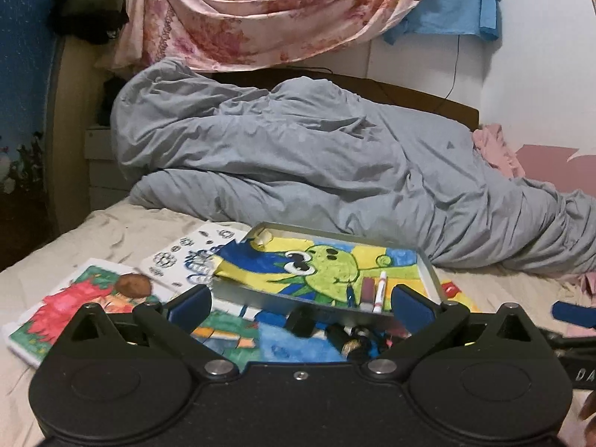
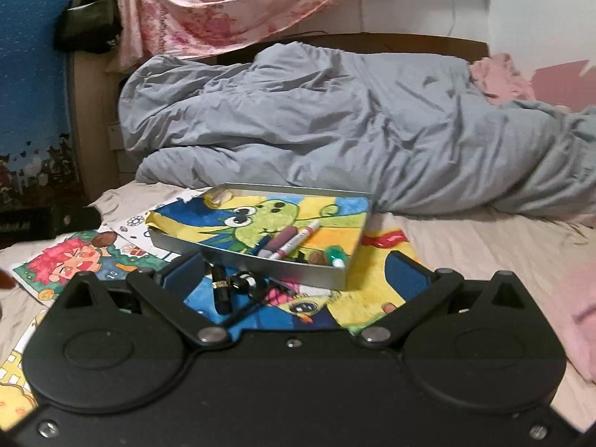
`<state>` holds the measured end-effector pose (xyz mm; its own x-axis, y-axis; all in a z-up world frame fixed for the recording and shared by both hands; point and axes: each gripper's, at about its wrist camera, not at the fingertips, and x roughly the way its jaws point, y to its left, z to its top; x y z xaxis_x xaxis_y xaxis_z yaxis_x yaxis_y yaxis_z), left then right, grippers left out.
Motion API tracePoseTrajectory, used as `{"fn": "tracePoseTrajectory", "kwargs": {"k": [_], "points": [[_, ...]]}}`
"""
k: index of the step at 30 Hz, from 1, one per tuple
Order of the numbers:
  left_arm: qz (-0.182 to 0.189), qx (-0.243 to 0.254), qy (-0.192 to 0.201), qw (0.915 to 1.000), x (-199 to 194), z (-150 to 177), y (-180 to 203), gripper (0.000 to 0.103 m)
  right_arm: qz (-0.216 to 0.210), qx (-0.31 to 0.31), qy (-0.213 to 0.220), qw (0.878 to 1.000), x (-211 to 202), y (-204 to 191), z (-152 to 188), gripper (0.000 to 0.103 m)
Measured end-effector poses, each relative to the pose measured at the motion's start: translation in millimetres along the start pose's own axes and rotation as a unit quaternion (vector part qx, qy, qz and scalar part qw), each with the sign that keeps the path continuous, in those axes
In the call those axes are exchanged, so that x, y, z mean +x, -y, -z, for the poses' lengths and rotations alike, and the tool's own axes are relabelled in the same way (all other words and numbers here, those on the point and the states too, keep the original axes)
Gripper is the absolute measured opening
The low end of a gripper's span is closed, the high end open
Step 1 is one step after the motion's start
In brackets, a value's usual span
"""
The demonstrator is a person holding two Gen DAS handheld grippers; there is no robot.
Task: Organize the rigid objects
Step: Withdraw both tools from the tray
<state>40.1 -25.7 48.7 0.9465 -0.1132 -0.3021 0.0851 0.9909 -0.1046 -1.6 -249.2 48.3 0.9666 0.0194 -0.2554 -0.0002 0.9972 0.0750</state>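
Tray on drawings on bed, markers in tray, duvet behind

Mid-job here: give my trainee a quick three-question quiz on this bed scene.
1. True or false: the shallow grey metal tray holds a white marker with a pink cap.
2. Which lies outside that tray, on the drawings? A) small black tubes B) a green cup
3. Fill in: the left gripper and the right gripper each have jaws that are ____.

Key: 1 true; 2 A; 3 open, holding nothing.
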Motion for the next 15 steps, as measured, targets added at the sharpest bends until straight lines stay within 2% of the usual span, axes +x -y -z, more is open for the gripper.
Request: {"fn": "tracePoseTrajectory", "kwargs": {"k": [8, 15], "points": [[-0.003, 0.027, 0.002, 0.9996, -37.3, 21.6, 6.6, 0.102, 0.030, 0.020, 0.005, 0.999, -44.9, -1.2, 15.9, 0.102], [-0.019, 0.046, -0.003, 0.9987, -44.5, 32.7, 12.1, 0.102, 0.044, 0.008, -0.026, 0.999, -46.0, -9.2, 26.5, 0.102]]}}
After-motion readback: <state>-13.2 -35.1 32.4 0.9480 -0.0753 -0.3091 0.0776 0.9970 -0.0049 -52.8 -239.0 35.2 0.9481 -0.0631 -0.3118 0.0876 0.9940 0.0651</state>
